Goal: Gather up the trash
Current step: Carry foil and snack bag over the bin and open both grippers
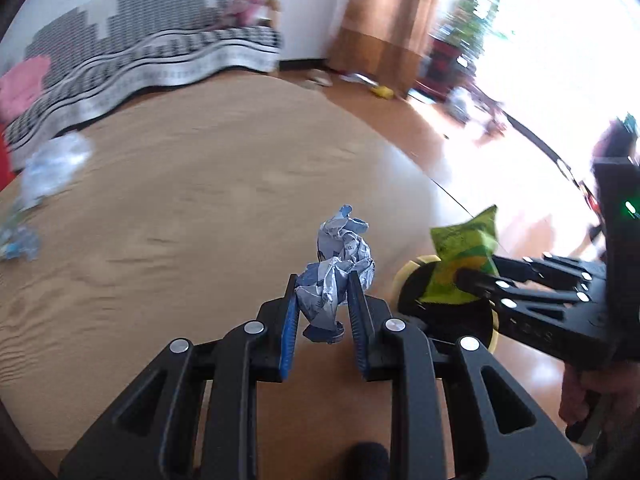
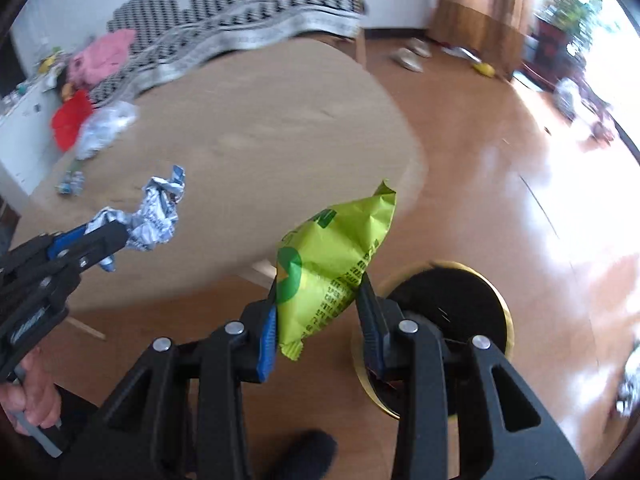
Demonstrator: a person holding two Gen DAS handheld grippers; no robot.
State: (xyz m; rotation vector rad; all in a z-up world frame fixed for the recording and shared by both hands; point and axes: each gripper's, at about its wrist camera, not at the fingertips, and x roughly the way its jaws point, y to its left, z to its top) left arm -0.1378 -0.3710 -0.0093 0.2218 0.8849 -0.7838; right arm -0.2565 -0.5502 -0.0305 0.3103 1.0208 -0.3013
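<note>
The left gripper [image 1: 322, 300] is clamped on a crumpled blue-and-white wrapper [image 1: 340, 272], held above the edge of the tan bench [image 1: 180, 200]. The right gripper [image 2: 316, 312] grasps a green snack bag [image 2: 332, 264] just beside it, over a round bin [image 2: 460, 304] with a black liner and yellow rim on the wooden floor [image 2: 500, 200]. More crumpled wrappers [image 2: 106, 128] lie at the bench's far side.

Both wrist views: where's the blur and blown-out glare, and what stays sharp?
Left wrist view: crumpled blue-and-silver foil wrapper in the left gripper is sharp; patterned black-and-white sofa cover smeared; right side blown out white. Right wrist view: green snack bag in the right gripper crisp; glare on the glossy wooden floor; background streaked, edges bowed.
</note>
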